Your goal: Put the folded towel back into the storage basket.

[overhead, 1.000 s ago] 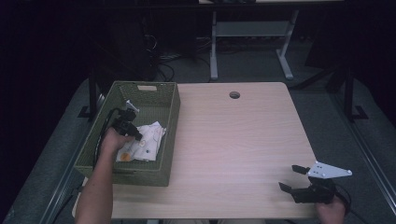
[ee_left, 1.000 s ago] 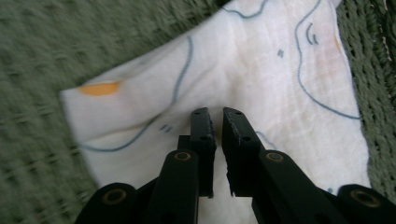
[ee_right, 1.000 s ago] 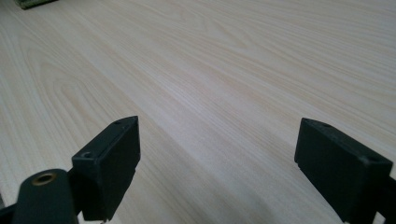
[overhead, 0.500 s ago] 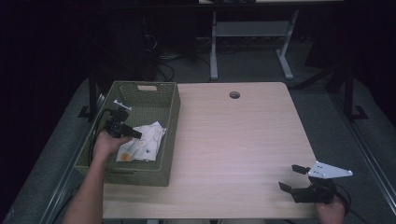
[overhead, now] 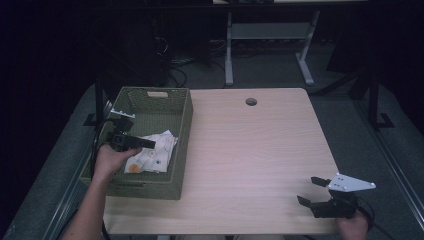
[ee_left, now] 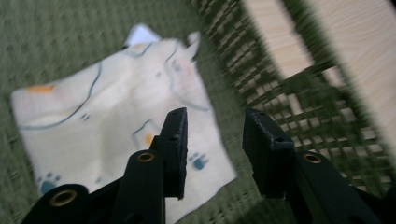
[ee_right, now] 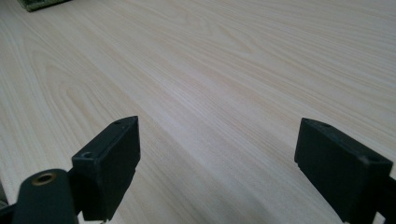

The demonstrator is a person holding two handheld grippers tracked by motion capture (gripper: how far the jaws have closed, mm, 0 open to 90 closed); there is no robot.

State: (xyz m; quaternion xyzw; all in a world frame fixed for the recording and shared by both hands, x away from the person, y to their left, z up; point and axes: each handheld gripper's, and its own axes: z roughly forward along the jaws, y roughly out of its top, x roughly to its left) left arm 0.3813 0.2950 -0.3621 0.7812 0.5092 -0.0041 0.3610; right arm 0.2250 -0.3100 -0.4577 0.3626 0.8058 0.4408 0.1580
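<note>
Barely begun, by the look of it: cream printed cloth with paw marks and orange spots (overhead: 150,152) lying crumpled on the floor of the green woven rectangular basket (overhead: 182,132) at 9 o'clock on the pale wood-grain counter (overhead: 260,150), not yet pinched. Left tongs (overhead: 150,144) hovering just above the cloth, jaws partly spread with nothing between them. Right tongs (overhead: 314,191) parked near the counter's 5 o'clock corner, jaws spread wide and empty. Left to do, judging so: closing on the cloth and lifting it out.

Left gripper view: cloth (ee_left: 116,116) close up, blue outlines and paw prints, basket wall (ee_left: 289,102) just beside. High view: whole layout, both hands. Right gripper view: bare counter (ee_right: 210,70) ahead
</note>
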